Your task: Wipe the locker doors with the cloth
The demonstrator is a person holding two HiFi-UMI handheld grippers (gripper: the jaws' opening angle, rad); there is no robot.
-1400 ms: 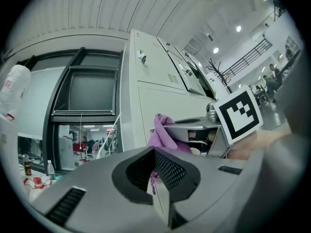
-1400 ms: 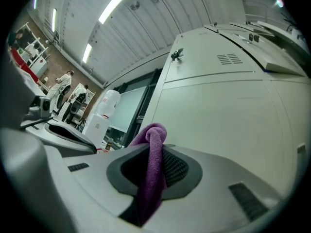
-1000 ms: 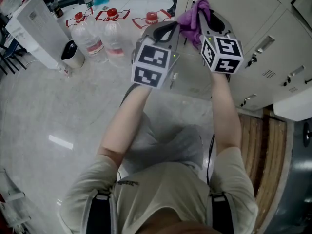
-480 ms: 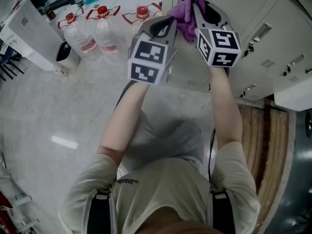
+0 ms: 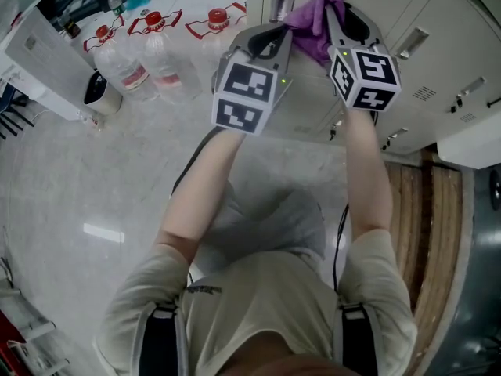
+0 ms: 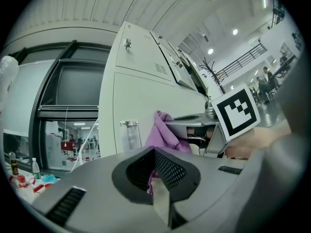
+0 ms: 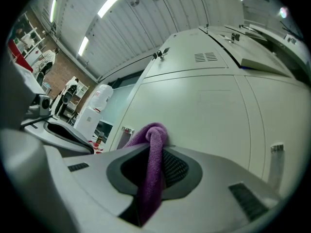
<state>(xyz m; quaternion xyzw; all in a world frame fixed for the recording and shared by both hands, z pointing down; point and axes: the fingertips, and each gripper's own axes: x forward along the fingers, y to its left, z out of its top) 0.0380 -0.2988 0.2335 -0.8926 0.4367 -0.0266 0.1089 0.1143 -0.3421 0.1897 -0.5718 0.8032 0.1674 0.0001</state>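
A purple cloth [image 5: 315, 23] is bunched against the cream locker door [image 5: 407, 6] at the top of the head view. My right gripper [image 5: 333, 18] is shut on it; in the right gripper view the cloth [image 7: 153, 169] runs down between the closed jaws with the door [image 7: 204, 110] just behind. My left gripper [image 5: 275, 37] sits close on the left, tip against the cloth. In the left gripper view its jaws are closed with a purple sliver of cloth [image 6: 149, 181] pinched between them, and the rest of the cloth [image 6: 165, 135] rises ahead beside the lockers [image 6: 141, 101].
Three large water bottles [image 5: 160, 53] with red caps stand on the pale floor left of the lockers, by a white bin [image 5: 100, 92] and a white cabinet [image 5: 31, 61]. A metal label holder [image 5: 283, 2] sits on the locker edge. Wooden slats [image 5: 427, 233] lie at right.
Both grippers and the cloth have slid rightward across the locker face, farther from its left edge. Both stay closed.
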